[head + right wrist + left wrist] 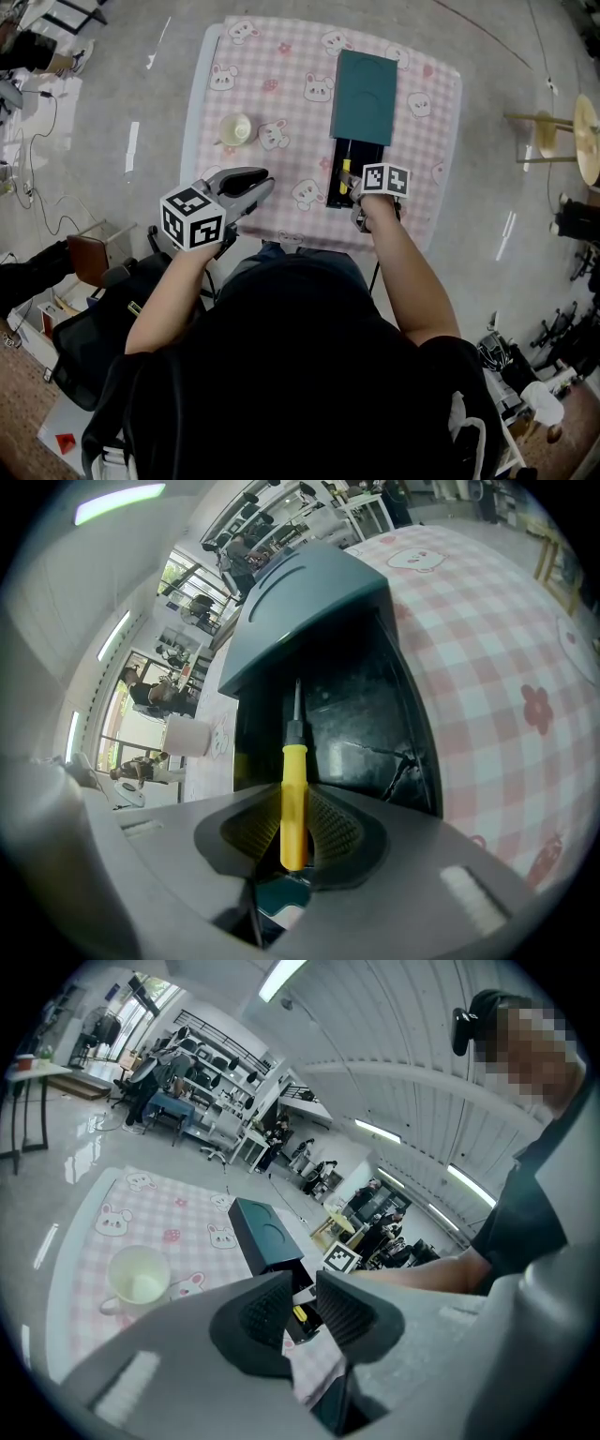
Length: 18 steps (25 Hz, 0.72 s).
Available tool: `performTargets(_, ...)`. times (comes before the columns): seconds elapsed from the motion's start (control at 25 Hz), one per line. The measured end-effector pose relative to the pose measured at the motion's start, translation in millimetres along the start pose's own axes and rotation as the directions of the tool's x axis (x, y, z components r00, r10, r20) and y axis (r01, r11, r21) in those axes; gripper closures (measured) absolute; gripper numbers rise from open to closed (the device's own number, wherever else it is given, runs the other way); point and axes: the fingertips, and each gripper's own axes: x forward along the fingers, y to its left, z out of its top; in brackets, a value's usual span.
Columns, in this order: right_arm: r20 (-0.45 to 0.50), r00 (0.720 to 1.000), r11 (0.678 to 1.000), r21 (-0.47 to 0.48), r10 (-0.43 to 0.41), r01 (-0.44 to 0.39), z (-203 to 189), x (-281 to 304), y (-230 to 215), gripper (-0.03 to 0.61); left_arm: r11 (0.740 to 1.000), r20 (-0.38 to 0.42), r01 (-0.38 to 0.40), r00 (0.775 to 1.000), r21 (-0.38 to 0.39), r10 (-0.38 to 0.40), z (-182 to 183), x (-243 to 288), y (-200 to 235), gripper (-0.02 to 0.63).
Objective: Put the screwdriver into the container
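Note:
A screwdriver with a yellow handle (292,799) and a thin dark shaft is clamped between the jaws of my right gripper (292,841). It points into the open black tray of the dark teal container (356,724), whose lid (305,602) is slid back. From the head view the screwdriver (344,176) lies over the container's open black part (349,173) and the right gripper (361,199) sits at its near end. My left gripper (302,1309) hovers off the table's near left edge, its jaws slightly apart with nothing between them.
The table wears a pink checked cloth (281,112) with bunny prints. A cream cup (234,128) stands left of the container. A black chair (94,347) is at lower left, and a stool (548,131) stands on the floor to the right.

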Motion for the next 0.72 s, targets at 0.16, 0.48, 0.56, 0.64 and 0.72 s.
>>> performTargets(0.16,0.001,1.000,1.000,0.004,0.000,0.000,0.4,2.2,-1.2,0.456,1.000,-0.001,0.002,1.000,0.001,-0.002,-2.2,1.2,0.6,0.538)
performTargets(0.48,0.016,1.000,1.000,0.003,-0.006,0.006,0.0,-1.1,2.0,0.453,1.000,0.000,0.001,1.000,0.009,-0.001,-2.4,-5.4,-2.4,0.538)
performTargets(0.56,0.020,1.000,1.000,0.006,-0.007,0.007,-0.5,-2.1,1.9,0.453,1.000,0.001,0.001,1.000,0.011,-0.001,-2.5,-7.3,-2.6,0.538)
performTargets(0.64,0.024,1.000,1.000,0.006,-0.008,0.008,-1.3,-4.4,2.1,0.453,1.000,0.004,0.000,1.000,0.015,0.000,-2.4,-9.3,-4.2,0.538)
performTargets(0.72,0.026,1.000,1.000,0.005,-0.008,0.008,-3.7,-7.7,3.5,0.453,1.000,0.008,0.000,1.000,0.019,0.000,-2.6,-12.5,-7.6,0.538)
